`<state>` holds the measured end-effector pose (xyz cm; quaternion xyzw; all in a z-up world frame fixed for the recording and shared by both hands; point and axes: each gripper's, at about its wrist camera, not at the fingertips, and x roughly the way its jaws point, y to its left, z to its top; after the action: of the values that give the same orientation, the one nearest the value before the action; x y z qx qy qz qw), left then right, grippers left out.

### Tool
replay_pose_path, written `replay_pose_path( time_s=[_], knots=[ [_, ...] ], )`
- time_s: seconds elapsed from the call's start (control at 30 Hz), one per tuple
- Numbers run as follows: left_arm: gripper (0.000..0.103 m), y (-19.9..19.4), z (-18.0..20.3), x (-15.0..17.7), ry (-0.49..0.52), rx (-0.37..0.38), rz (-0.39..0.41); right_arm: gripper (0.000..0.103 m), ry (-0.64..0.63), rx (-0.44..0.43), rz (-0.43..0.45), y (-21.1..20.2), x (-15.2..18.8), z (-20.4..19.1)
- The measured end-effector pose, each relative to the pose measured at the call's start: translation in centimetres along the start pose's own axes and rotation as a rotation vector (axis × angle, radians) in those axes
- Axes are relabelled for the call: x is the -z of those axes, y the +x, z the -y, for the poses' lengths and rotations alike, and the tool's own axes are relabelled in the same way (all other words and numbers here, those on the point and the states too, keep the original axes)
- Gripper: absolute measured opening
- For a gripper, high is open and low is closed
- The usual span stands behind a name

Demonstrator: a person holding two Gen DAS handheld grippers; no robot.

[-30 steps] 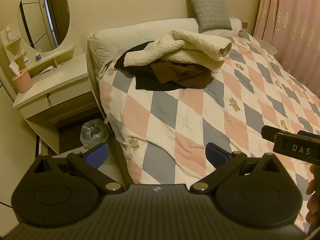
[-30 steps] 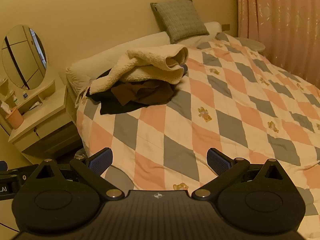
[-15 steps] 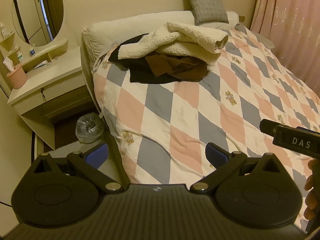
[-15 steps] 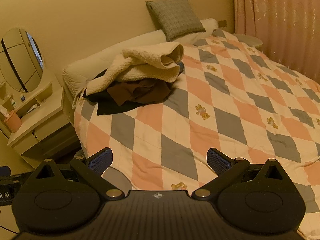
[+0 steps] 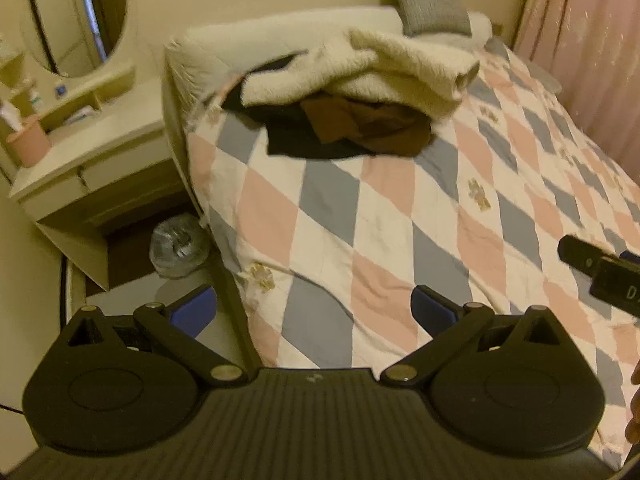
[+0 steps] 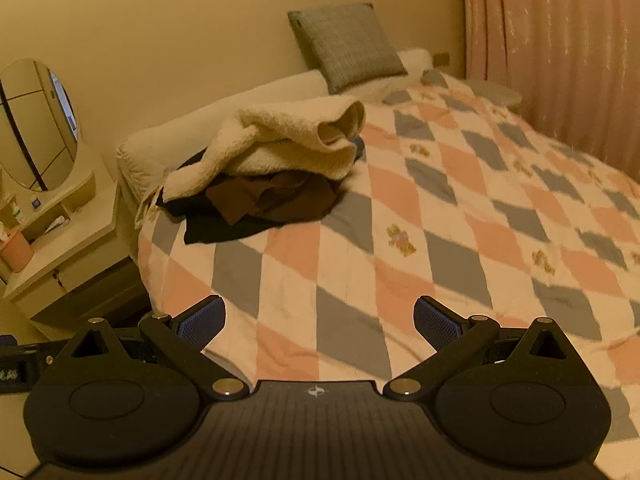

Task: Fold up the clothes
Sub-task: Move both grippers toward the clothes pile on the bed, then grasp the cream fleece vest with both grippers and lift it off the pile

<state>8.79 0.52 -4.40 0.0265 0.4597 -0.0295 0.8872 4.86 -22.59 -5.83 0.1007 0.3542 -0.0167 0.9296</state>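
Observation:
A pile of clothes lies near the head of the bed: a cream fleece garment on top, a brown garment under it, a black garment at the bottom. My left gripper is open and empty, above the bed's near left corner, well short of the pile. My right gripper is open and empty over the quilt's near part. The right gripper's body also shows at the right edge of the left wrist view.
The bed has a pink, grey and white diamond quilt. A grey cushion leans on the wall. A white dressing table with an oval mirror and a pink cup stands left. A bagged bin sits on the floor. Pink curtains hang right.
Both grippers have moved forward toward the bed and the pile, which looks larger now. Both stay open and empty.

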Motion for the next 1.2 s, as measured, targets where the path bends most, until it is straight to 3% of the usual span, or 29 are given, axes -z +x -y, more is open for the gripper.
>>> replay_pose_path(
  time_s=[0.17, 0.43, 0.6, 0.8, 0.97, 1.07, 1.2],
  knots=[
    [0.102, 4.1, 0.0, -2.8, 0.063, 0.045, -0.043, 0.103, 0.062, -0.007, -0.056, 2.8, -0.5, 0.8],
    [0.102, 12.3, -1.1, -8.0, 0.122, 0.109, -0.125, 0.102, 0.218, -0.025, -0.281, 11.5, -1.0, 1.5],
    [0.102, 16.2, -2.8, -12.2, 0.135, 0.100, -0.103, 0.096, 0.349, -0.047, -0.328, 16.7, -2.6, 0.6],
    [0.102, 21.0, -4.9, -17.4, 0.143, 0.106, -0.093, 0.100, 0.466, 0.000, -0.281, 21.3, -6.3, -0.6],
    [0.100, 25.2, -5.7, -21.2, 0.140, 0.160, -0.106, 0.100, 0.353, 0.061, -0.177, 24.3, -10.2, -2.5],
    [0.091, 27.7, -5.3, -23.6, 0.185, 0.177, -0.079, 0.100, 0.294, 0.072, -0.127, 26.3, -12.4, -3.0],
    [0.080, 30.8, -4.2, -26.3, 0.248, 0.188, -0.026, 0.099, 0.368, 0.039, -0.066, 28.9, -15.5, -1.7]
  ],
)
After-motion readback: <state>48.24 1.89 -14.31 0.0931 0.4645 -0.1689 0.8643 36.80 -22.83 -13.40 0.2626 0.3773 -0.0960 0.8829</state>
